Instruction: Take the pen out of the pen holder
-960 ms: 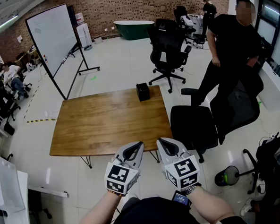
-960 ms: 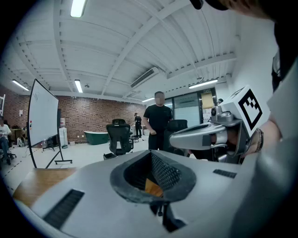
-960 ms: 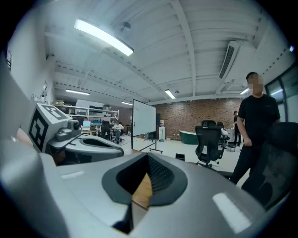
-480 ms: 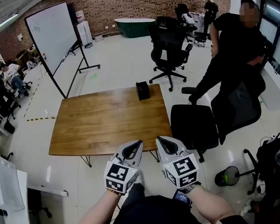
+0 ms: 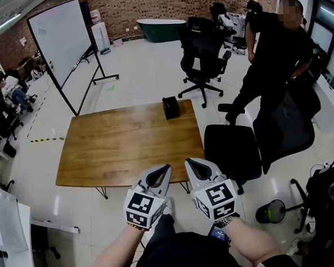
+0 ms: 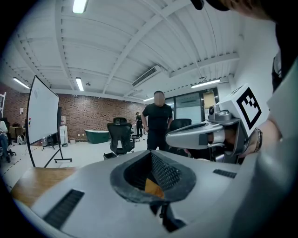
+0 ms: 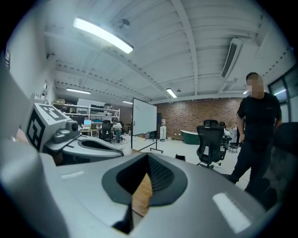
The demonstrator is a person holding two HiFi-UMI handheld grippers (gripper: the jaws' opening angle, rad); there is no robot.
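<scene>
A small black pen holder [image 5: 170, 108] stands at the far edge of the wooden table [image 5: 128, 144]; it is too small to make out a pen in it. In the right gripper view the pen holder [image 7: 179, 157] shows as a dark box far ahead. Both grippers are held side by side in front of the table's near edge, well short of the holder. My left gripper [image 5: 165, 170] is shut with nothing in it. My right gripper [image 5: 190, 163] is likewise shut and holds nothing. The left gripper view shows its joined jaws and the right gripper [image 6: 205, 135] beside them.
A black office chair [image 5: 231, 149] stands at the table's right side, another [image 5: 201, 54] beyond it. A person in black [image 5: 275, 56] stands at the right. A whiteboard on a stand [image 5: 60, 40] is at the far left, and a white desk [image 5: 9, 230] is near left.
The person in black at the right has stepped and straightened a little. Both grippers stay shut and keep their place before the table.
</scene>
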